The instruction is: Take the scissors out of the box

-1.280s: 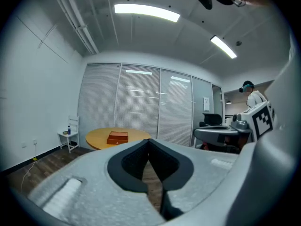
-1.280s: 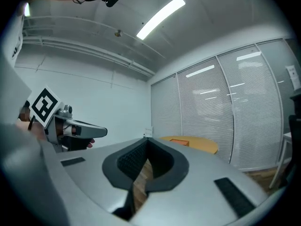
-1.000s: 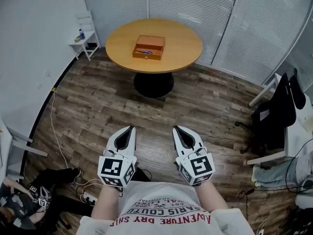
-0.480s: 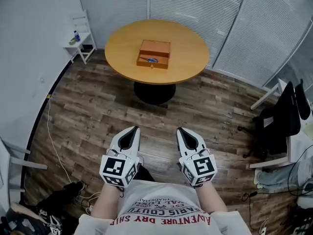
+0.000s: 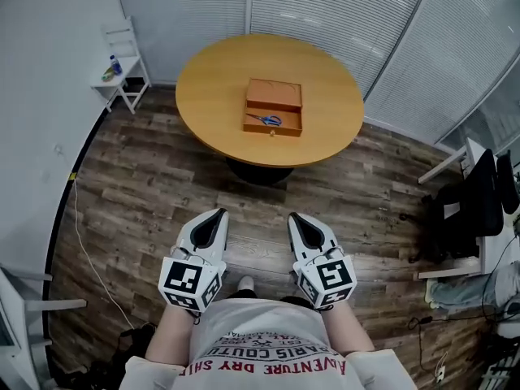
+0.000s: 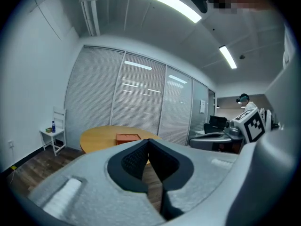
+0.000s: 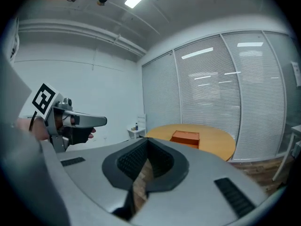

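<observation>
One round desk, rim clear all round. It stands on plank floor, with open floor between its near edge and the person. White wall on the left and blinds behind the desk's far edge. One black chair stands well off to the right. One thin cable runs along the left wall's foot.

One box sits open about the desk's middle, clear of every edge. One pair of scissors lies inside the box's near half, blue handles to the right. One white side shelf stands by the left wall with one bottle on it.

Two hand-held grippers, both low over the floor and well short of the desk. Left hand-held gripper: jaws pressed together, nothing between. Right hand-held gripper: jaws pressed together, nothing between. They are side by side and apart.

Only the head view shows the scissors and the box's inside. Both gripper views show the box just as an orange block on the desk top. The left gripper view catches a person far off at the right. The right gripper view shows the white side shelf and the left hand-held gripper in profile.
</observation>
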`<state>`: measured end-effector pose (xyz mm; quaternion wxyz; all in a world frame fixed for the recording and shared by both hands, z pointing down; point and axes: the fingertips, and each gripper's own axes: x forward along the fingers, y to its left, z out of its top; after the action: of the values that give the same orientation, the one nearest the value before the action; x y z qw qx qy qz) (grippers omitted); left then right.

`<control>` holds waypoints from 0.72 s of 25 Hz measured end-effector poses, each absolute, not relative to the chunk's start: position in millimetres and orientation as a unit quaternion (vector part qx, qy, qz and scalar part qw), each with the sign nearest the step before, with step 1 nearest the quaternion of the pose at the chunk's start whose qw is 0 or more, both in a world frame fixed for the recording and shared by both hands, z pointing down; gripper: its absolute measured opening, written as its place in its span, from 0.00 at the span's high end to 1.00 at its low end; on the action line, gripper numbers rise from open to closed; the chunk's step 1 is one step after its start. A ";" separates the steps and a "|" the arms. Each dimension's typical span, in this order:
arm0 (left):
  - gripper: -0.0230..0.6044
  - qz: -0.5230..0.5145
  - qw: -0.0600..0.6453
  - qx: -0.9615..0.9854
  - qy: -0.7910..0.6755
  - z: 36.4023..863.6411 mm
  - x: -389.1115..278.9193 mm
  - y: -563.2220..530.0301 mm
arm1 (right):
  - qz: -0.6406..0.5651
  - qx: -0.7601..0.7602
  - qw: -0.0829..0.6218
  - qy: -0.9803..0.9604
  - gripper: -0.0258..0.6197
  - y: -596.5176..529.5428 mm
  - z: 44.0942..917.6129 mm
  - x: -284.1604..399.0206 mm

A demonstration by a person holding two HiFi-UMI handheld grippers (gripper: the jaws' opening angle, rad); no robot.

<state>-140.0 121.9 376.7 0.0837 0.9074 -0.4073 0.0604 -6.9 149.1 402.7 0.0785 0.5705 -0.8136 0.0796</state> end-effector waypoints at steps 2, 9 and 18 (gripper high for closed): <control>0.95 0.066 0.079 0.906 -0.410 383.0 -150.6 102.9 | 0.080 0.559 0.096 -0.820 0.95 133.2 409.0 -23.2; 0.95 0.073 0.051 0.906 -0.414 390.1 -155.2 42.4 | 0.096 0.554 0.107 -0.820 0.95 72.3 419.1 -27.6; 0.95 0.087 0.049 0.897 -0.431 402.3 -111.8 -54.7 | 0.083 0.540 0.105 -0.831 0.95 -39.5 429.5 24.1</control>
<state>-111.8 -54.7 402.3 0.0486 0.8969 -0.4309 0.0871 24.1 -39.5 429.5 0.1054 0.5398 -0.8310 0.0827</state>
